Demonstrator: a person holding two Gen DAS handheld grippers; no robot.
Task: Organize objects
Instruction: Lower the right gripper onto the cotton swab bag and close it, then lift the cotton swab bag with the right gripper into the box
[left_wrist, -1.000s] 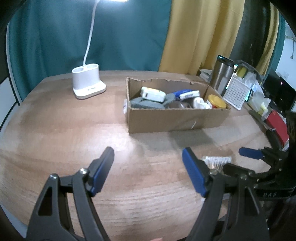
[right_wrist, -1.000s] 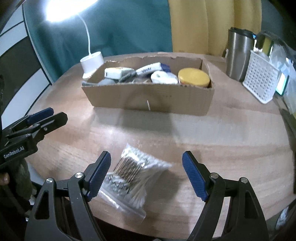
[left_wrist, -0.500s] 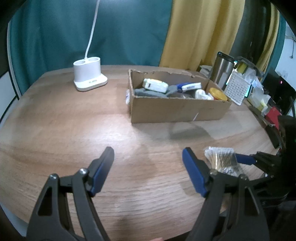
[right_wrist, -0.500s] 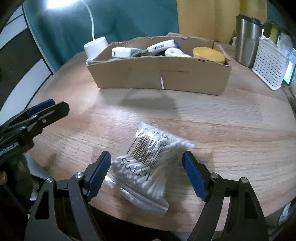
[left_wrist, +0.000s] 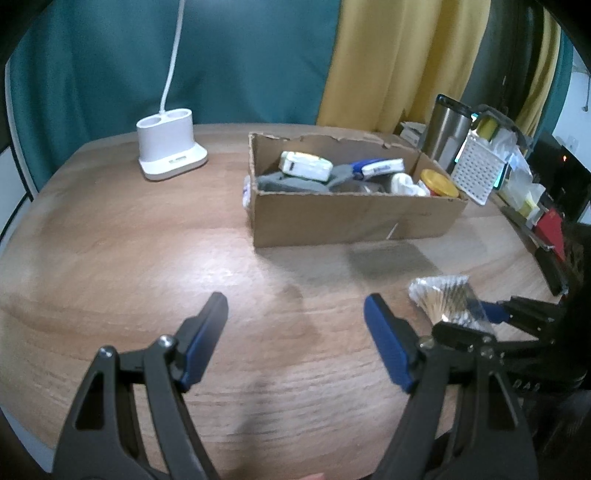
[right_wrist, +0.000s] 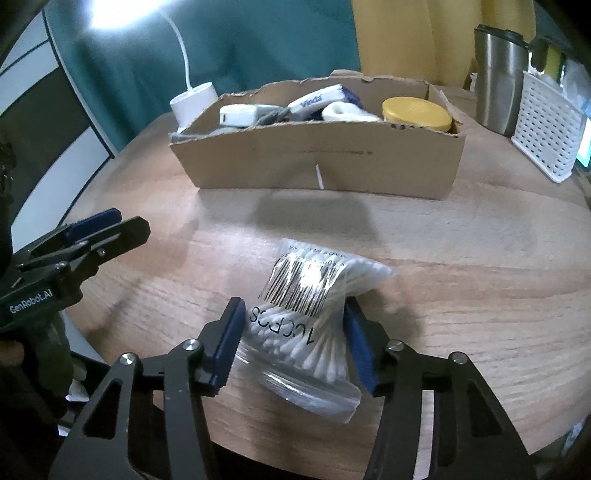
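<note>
Right gripper (right_wrist: 293, 341) fingers now pinching swab bag (right_wrist: 314, 317)

Illumination comes from a single lamp head (right_wrist: 110, 14) at the upper left of the right wrist view, overexposed to a white bloom, while the surrounding room remains dim. It produces a glare patch on the wooden table (left_wrist: 221, 266) and a soft shadow in front of the cardboard box (right_wrist: 325, 162). Both views show strong fisheye curvature with black vignetted corners, and mild blur softens detail.
</note>
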